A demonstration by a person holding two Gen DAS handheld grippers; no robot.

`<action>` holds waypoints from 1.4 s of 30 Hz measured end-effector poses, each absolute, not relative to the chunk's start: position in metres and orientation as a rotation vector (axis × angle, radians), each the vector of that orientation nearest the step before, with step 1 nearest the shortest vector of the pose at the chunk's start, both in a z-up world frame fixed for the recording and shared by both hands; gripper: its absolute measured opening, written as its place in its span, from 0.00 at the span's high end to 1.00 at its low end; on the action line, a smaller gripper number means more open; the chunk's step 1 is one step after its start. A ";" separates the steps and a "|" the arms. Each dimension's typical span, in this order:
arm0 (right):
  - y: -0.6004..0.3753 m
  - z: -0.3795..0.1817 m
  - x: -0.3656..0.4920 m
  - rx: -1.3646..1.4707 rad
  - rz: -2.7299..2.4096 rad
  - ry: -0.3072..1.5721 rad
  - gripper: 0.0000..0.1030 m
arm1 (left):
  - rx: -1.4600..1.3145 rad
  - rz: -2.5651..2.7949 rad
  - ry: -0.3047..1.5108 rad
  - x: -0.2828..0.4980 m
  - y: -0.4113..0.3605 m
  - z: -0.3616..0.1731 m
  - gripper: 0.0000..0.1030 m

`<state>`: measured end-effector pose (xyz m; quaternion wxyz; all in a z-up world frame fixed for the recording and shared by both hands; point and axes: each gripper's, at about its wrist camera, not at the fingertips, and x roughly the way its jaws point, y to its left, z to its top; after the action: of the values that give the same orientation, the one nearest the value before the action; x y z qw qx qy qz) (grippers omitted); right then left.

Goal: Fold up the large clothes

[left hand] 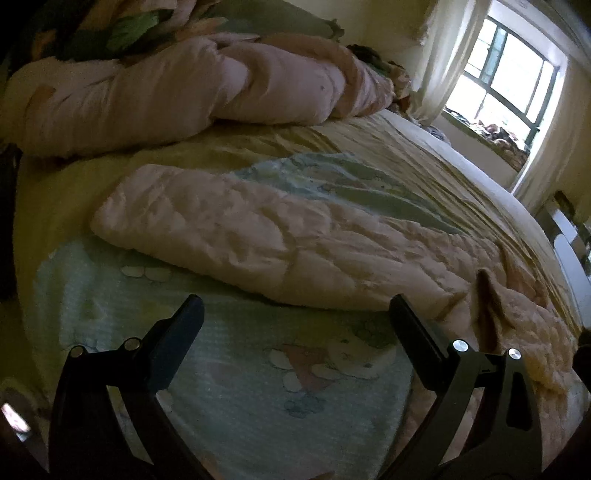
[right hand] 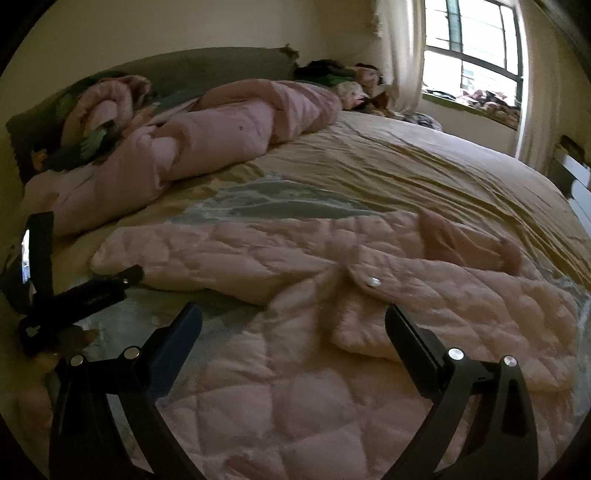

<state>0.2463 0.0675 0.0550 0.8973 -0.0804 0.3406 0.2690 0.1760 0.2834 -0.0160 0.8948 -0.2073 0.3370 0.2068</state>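
A pale pink quilted jacket [right hand: 295, 369] lies spread on the bed, one sleeve [left hand: 229, 229] stretched out to the left and a silver snap [right hand: 373, 282] on its front flap. My left gripper [left hand: 293, 317] is open just short of the sleeve's near edge, over a light blue cartoon-print blanket [left hand: 240, 387]. My right gripper [right hand: 293, 321] is open above the jacket's body, holding nothing. In the right wrist view the left gripper [right hand: 88, 291] shows at the far left with a hand under it.
A rolled pink duvet [right hand: 184, 147] and patterned bedding [left hand: 122, 33] lie across the head of the bed. A yellow sheet [right hand: 424, 177] covers the mattress. A bright window [left hand: 509, 77] with curtains is at the right, with furniture [left hand: 569, 236] beside the bed.
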 end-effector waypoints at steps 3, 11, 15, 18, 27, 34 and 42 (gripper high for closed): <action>0.089 0.053 0.248 -0.187 0.588 0.711 0.04 | -0.453 0.450 0.704 0.175 0.296 -0.021 0.09; 0.140 0.039 0.253 -0.208 0.656 0.744 0.04 | -0.534 0.498 0.726 0.175 0.334 -0.038 0.09; 0.159 0.030 0.253 -0.226 0.682 0.761 0.04 | -0.576 0.515 0.733 0.178 0.354 -0.047 0.09; 0.167 0.024 0.254 -0.232 0.693 0.771 0.04 | -0.590 0.531 0.738 0.183 0.366 -0.052 0.09; 0.167 0.015 0.261 -0.229 0.682 0.792 0.04 | -0.748 0.552 0.736 0.189 0.419 -0.081 0.09; 0.145 0.018 0.262 -0.216 0.641 0.789 0.04 | -0.751 0.623 0.663 0.195 0.437 -0.084 0.46; 0.109 0.015 0.269 -0.172 0.575 0.798 0.04 | -0.724 0.562 0.532 0.175 0.435 -0.047 0.84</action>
<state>0.2691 0.1090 0.0153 0.8781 -0.0824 0.3825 0.2755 0.1753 0.4350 -0.0465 0.8629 -0.3452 0.2539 0.2679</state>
